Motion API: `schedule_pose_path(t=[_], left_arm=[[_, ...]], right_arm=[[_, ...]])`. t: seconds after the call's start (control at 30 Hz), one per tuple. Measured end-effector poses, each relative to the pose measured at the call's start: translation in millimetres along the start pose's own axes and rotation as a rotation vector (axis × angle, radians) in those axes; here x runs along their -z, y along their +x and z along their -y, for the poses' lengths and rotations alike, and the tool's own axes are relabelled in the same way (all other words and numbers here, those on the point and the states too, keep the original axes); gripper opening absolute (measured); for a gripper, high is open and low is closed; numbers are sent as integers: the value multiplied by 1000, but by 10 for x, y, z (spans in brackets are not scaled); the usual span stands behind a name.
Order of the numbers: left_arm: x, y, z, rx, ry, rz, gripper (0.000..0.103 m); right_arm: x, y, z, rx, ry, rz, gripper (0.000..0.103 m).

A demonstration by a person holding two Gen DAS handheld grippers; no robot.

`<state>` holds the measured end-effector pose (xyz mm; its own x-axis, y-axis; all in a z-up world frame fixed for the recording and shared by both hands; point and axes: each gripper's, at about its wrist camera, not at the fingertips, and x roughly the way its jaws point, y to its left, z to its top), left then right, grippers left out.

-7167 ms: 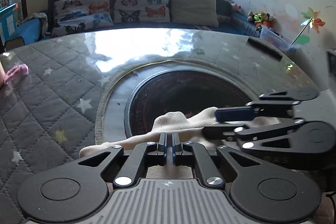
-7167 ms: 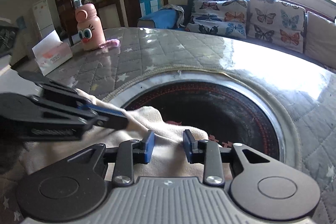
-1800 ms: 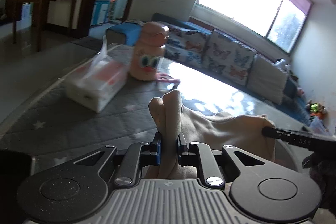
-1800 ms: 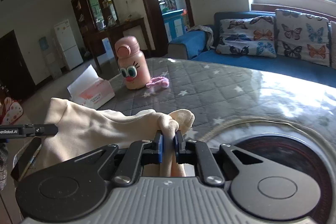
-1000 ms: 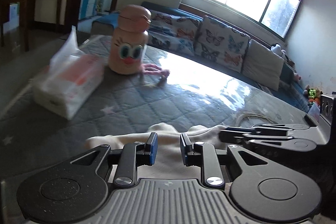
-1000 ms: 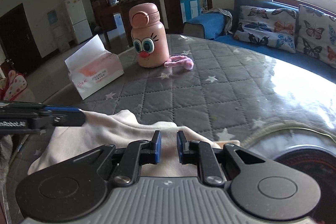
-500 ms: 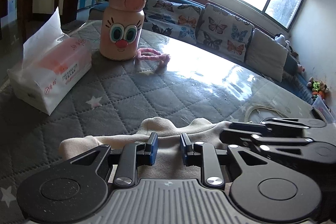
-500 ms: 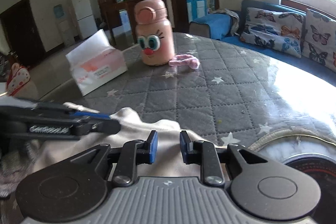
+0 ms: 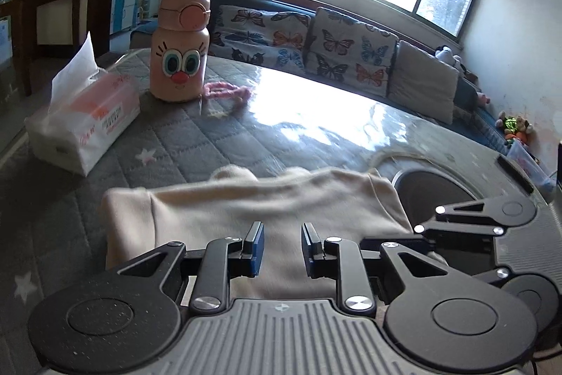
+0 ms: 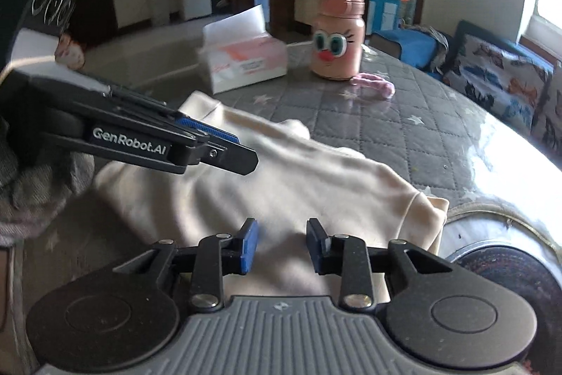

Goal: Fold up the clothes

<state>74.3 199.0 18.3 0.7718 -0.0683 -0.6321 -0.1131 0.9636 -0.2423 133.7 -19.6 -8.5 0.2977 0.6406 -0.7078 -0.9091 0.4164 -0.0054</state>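
Observation:
A cream garment [image 9: 253, 202] lies folded flat on the grey quilted table cover [image 9: 196, 143]; it also shows in the right wrist view [image 10: 281, 185]. My left gripper [image 9: 281, 250] is open and empty, just above the garment's near edge. My right gripper [image 10: 281, 243] is open and empty over the garment's near right part. The right gripper shows from the side in the left wrist view [image 9: 414, 241]. The left gripper shows from the side in the right wrist view [image 10: 224, 146], above the garment's left part.
A pink cartoon-face bottle [image 9: 181, 48] and a tissue box [image 9: 84, 125] stand at the far left of the table, with a pink cord [image 9: 228, 92] beside the bottle. A round dark inset [image 9: 432, 195] sits right of the garment. A sofa with butterfly cushions [image 9: 316, 41] is behind.
Both grippers have pulled back and up from the garment and opened wider. The garment stays flat on the table. Earlier both held it pinched and lifted, then let go.

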Motion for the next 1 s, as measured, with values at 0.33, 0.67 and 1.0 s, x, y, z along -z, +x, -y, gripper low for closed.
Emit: schedule_pose_path(t=[0.33, 0.67, 1.0], left_arm=[[408, -296, 56, -19, 76, -1, 26], [466, -452, -128, -52, 22, 9, 26], [514, -464, -384, -90, -47, -17, 25]], right_arm=[[292, -248, -88, 22, 3, -21, 31], [329, -418, 89, 37, 71, -6, 32], [261, -145, 437, 67, 195, 7, 31]])
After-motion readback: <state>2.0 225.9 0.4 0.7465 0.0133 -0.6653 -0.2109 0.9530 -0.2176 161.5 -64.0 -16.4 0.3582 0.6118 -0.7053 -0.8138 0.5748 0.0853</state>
